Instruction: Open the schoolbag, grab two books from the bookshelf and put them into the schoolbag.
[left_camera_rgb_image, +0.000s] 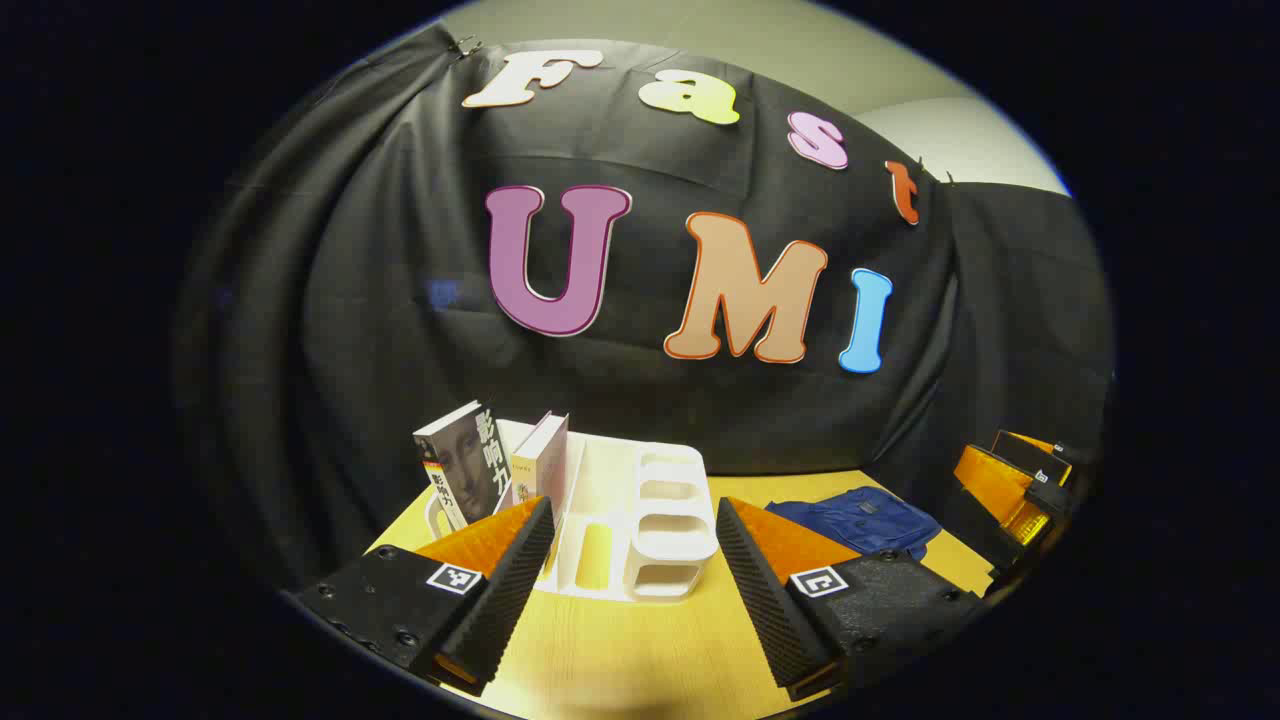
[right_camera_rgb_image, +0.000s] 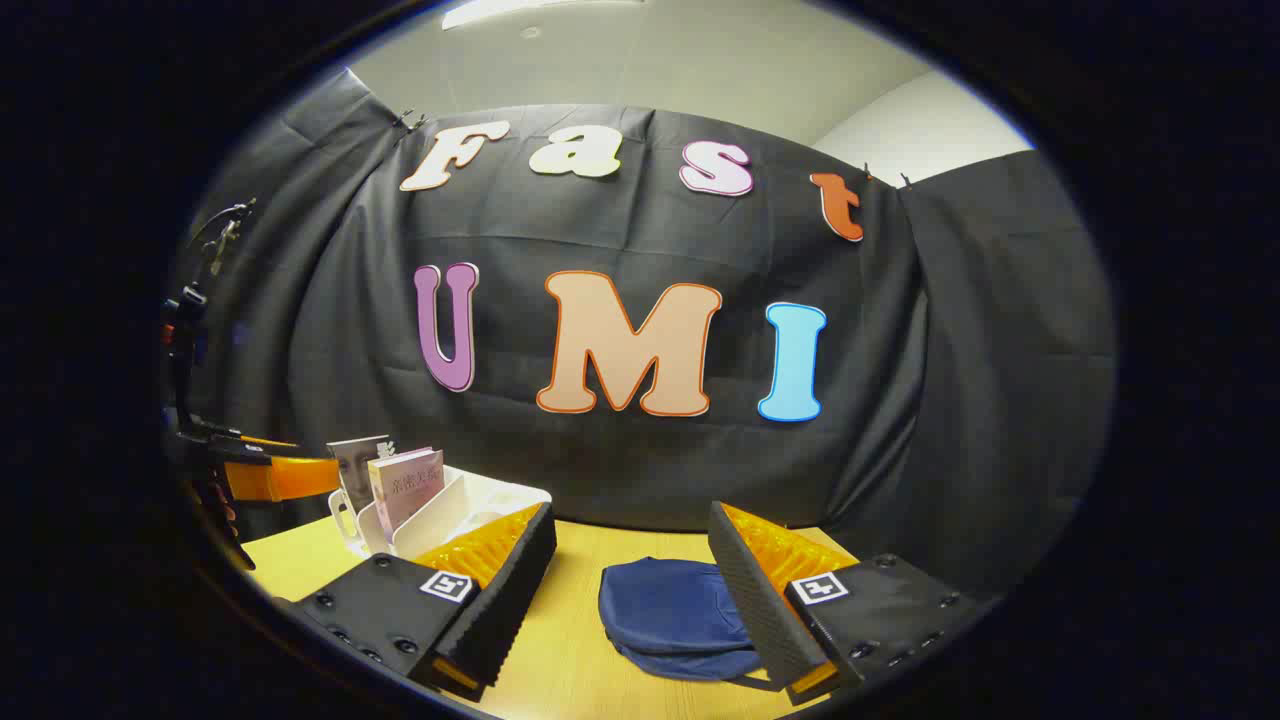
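Schoolbag (right_camera_rgb_image: 672, 615) just beyond right gripper (right_camera_rgb_image: 632, 590)

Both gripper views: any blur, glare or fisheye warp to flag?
Left gripper view: sharp, strong barrel bend toward the rim, table evenly lit, schoolbag dim. Right gripper view: same bending, ceiling light glares at the top edge, book and bookshelf legible, no motion blur.

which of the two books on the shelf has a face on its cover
The dark book at the outer end of the white bookshelf; the other book beside it has a plain light cover.
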